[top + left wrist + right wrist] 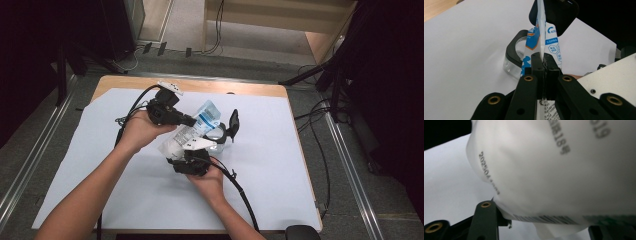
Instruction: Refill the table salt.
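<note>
A white pouch with blue print is held tilted above the table by both grippers. My left gripper comes in from the left and is shut on the pouch's thin sealed edge, its jaws pressed together on the film. From below, my right gripper has the pouch's full white bottom wedged between its jaws. Under the pouch's far end stands a clear jar with a black collar and a black lid flipped up.
A white sheet covers the wooden table. Cables trail from both grippers toward the near edge. Dark stands and more cables lie on the floor at the right.
</note>
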`<state>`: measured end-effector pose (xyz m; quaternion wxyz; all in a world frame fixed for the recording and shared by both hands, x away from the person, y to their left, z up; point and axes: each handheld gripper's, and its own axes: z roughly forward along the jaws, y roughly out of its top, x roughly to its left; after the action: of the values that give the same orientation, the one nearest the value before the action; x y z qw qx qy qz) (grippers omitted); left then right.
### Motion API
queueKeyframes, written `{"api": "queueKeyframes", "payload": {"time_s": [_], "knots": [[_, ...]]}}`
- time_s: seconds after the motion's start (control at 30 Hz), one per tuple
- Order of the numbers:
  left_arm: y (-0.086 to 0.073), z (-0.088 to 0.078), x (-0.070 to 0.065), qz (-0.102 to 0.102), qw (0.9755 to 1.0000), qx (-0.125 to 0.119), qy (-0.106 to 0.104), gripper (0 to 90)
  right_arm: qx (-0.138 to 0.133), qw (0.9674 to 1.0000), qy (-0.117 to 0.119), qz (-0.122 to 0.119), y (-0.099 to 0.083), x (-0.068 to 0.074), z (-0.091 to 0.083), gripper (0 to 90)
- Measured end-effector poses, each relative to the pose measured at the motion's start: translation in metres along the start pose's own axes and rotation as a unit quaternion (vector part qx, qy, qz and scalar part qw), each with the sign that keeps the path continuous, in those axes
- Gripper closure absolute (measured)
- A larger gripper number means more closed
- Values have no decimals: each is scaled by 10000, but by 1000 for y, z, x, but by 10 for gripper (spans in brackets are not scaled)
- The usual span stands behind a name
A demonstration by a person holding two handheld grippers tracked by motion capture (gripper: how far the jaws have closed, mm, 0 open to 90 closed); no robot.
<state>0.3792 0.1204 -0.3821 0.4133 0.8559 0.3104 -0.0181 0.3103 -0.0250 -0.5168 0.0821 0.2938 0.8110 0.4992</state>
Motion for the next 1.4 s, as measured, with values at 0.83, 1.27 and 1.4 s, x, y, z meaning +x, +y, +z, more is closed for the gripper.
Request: {"api": "queueKeyframes", "payload": {"time_s": [0.83, 1.27, 1.4], "knots": [[-7, 9, -2, 58, 9999, 34, 118, 886, -161, 9994, 9, 292, -4, -2, -3, 494], [-4, 13, 0, -50, 9998, 35, 187, 891, -55, 9996, 9, 272, 0, -4, -2, 508], [-4, 15, 1, -75, 9997, 67, 214, 881, -84, 9988, 165, 453, 0, -5, -2, 534]]}}
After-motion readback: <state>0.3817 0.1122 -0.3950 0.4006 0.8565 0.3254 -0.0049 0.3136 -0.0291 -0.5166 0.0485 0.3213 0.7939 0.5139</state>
